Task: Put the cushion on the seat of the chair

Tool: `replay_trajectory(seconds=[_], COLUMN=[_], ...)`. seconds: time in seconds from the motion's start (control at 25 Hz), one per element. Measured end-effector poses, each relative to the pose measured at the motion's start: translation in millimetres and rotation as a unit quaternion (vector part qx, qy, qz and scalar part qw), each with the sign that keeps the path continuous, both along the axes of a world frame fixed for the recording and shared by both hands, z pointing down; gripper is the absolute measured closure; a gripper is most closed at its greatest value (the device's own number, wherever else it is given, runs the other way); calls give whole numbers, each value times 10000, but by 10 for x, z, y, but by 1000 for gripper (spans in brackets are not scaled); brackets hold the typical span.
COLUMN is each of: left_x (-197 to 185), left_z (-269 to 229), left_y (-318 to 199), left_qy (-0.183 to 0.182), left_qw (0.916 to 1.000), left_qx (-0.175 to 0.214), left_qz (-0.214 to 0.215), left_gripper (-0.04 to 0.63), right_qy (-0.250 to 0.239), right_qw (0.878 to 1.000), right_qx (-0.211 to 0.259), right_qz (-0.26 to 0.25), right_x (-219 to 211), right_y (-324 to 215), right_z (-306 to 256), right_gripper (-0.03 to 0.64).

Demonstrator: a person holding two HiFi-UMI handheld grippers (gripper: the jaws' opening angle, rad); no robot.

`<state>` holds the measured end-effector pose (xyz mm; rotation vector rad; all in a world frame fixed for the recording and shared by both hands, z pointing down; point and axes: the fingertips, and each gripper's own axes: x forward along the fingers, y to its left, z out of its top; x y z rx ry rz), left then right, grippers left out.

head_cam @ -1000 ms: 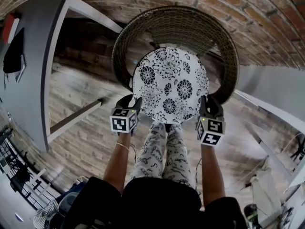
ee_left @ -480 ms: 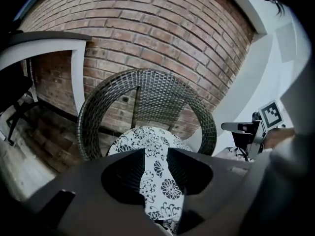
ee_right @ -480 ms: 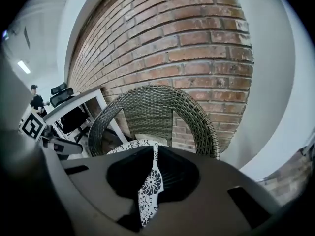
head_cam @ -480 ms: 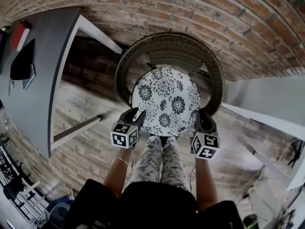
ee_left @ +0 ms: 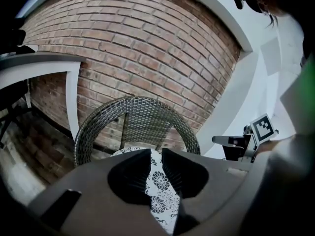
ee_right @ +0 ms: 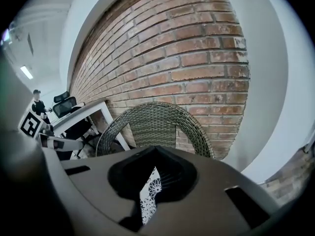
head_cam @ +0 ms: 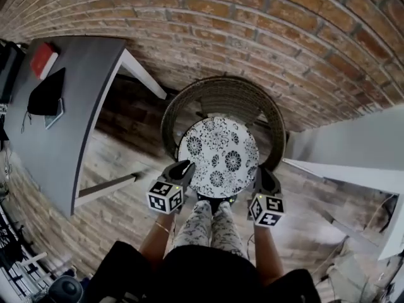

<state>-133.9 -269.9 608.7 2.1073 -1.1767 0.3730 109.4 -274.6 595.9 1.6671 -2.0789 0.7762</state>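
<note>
Cushion (head_cam: 218,156), at the wicker chair's (head_cam: 221,93) near side, clamped left by the left gripper (head_cam: 182,168), jaws just closing, and right by the right gripper (head_cam: 262,173).

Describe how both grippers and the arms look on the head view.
The left gripper and right gripper are dark grey, each with a white cube of black square markers. Arms bare below a black top; a thin band circles the left wrist. The left jaws have just been closing, with the cushion between them.
</note>
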Motion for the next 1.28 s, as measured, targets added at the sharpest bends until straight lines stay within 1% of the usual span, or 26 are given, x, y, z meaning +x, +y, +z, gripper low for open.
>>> replay_trajectory(seconds=[0.12, 0.32, 0.56, 0.68, 0.8, 1.0, 1.12, 1.28], left_x=[-90, -271, -182, -120, -67, -65, -79, -40], left_z=[-239, -641, -1145, -1406, -1672, -2085, -2368, -2740], left_y=[-24, -83, -159, -177, -197, -189, -210, -279], left_qy=[48, 93, 183, 439, 714, 718, 855, 980], left_qw=[9997, 9977, 9957, 9937, 9908, 9856, 9799, 9705], left_qx=[189, 470, 876, 995, 1126, 1522, 1788, 2194], left_qz=[-118, -476, -258, -265, -244, -188, -238, -189], left_gripper=[562, 589, 592, 591, 591, 591, 591, 592], right_qy=[-25, -62, -120, -188, -295, -391, -367, -487], right_qw=[10000, 9999, 9991, 9983, 9971, 9941, 9915, 9863], right_qx=[78, 104, 358, 488, 641, 947, 1208, 1560], right_qz=[-1, -88, -212, -264, -297, -358, -305, -227], right_x=[2, -10, -54, -81, -121, -143, -108, -93], right_y=[5, 31, -16, -47, -95, -162, -218, -312], right_z=[-154, -428, -844, -1049, -1255, -1617, -1855, -2210], right_gripper=[617, 617, 617, 617, 617, 617, 617, 617])
